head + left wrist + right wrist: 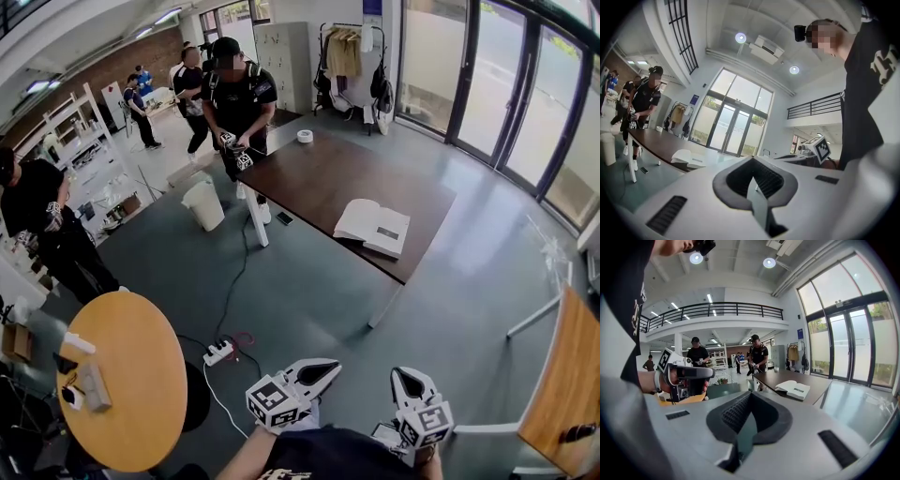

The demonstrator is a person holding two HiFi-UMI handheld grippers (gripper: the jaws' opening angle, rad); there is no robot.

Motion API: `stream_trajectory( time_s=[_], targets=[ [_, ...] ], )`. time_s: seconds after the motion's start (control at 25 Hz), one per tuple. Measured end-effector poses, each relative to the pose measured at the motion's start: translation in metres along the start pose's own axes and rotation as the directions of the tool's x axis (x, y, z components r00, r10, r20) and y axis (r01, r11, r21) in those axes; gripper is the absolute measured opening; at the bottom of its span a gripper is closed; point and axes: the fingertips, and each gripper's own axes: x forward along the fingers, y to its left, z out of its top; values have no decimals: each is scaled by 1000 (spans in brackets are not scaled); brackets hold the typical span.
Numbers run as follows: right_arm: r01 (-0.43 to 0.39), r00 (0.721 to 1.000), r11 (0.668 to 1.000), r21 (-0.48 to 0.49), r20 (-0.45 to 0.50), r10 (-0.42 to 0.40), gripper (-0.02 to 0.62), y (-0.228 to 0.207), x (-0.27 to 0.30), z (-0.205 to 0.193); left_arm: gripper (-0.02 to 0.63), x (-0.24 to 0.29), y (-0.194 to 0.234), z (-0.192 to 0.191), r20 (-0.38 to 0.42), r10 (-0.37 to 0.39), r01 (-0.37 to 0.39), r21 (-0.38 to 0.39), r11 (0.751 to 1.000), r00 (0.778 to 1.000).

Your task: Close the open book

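**Item: open book, awaiting closing; both tools still far from it**

Location. The open book lies flat on the dark table, near the table's front edge and close to its right-hand corner.

Bearing from tools. The book is straight ahead of the person and well apart from both tools, with a stretch of grey floor between. The left gripper and right gripper are held close to the body, side by side. The book sits on a line roughly between them, so neither is clearly the nearer. An approach seems needed before any contact.

Orientation. The spread runs left to right across the head view, slanting a little. The spine appears to run roughly away from the person.

Condition of tools. On both grippers the jaws are pressed together with nothing between them.

Appearance of book. White pages, thick block. The left half arches upward; the right half lies flatter and carries a small dark mark. Cover colour cannot be told.
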Motion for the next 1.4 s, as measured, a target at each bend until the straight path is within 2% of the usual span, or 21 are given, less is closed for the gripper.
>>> stream_trajectory(
  time_s=[0.84, 1.4],
  targets=[
    [48, 998, 999, 6, 44, -48, -13, -57, 81, 52, 6, 53, 81, 38, -30, -51, 51, 13, 999, 998],
    [44, 999, 999, 2, 24, -44, -14, -61, 140, 74, 6, 57, 139, 59, -42, -57, 57, -2, 998, 998]
  ],
)
